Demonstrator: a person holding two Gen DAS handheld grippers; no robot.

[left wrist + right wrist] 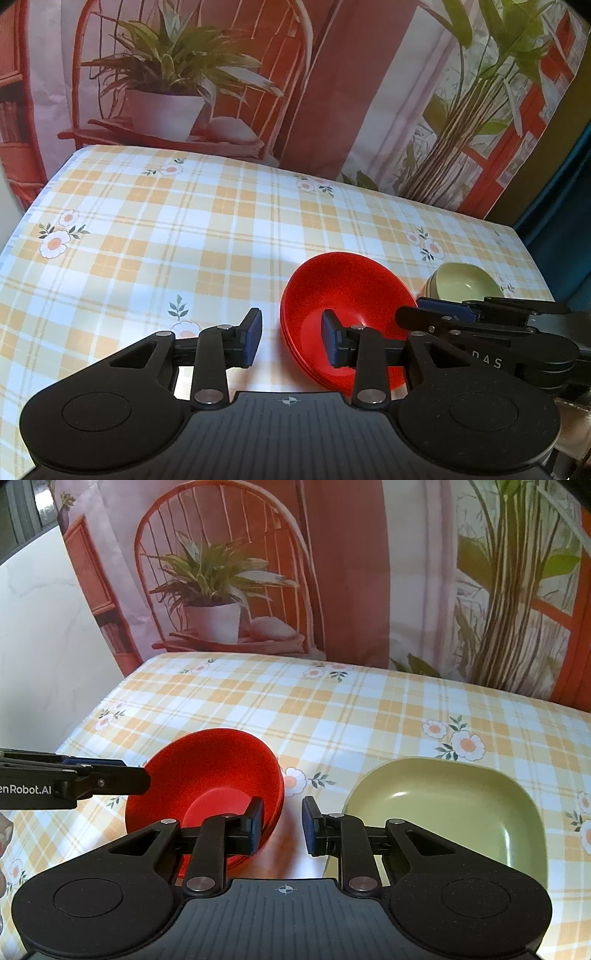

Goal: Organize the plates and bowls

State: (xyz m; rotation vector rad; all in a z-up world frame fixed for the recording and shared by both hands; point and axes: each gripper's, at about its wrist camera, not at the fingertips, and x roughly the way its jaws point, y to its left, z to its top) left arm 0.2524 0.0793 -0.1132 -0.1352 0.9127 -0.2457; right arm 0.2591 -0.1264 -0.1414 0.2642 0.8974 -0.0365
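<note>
A stack of red bowls (351,288) (214,764) sits on the checked tablecloth. My left gripper (291,339) is open and straddles the stack's left rim: one blue pad is inside the bowl, the other outside, and neither touches it. In the right wrist view it reaches in from the left as a black arm (144,775). My right gripper (282,825) stands narrowly open at the opposite rim, with a strip of cloth showing between the rim and its outer finger. In the left wrist view its tip (410,315) lies over that rim. Green dishes (461,812) (465,280) rest to the right.
The table (184,240) (369,720) has a yellow and white plaid cloth with flower prints. A printed backdrop of a chair and plants hangs behind its far edge. A dark blue surface borders the table's right side in the left wrist view.
</note>
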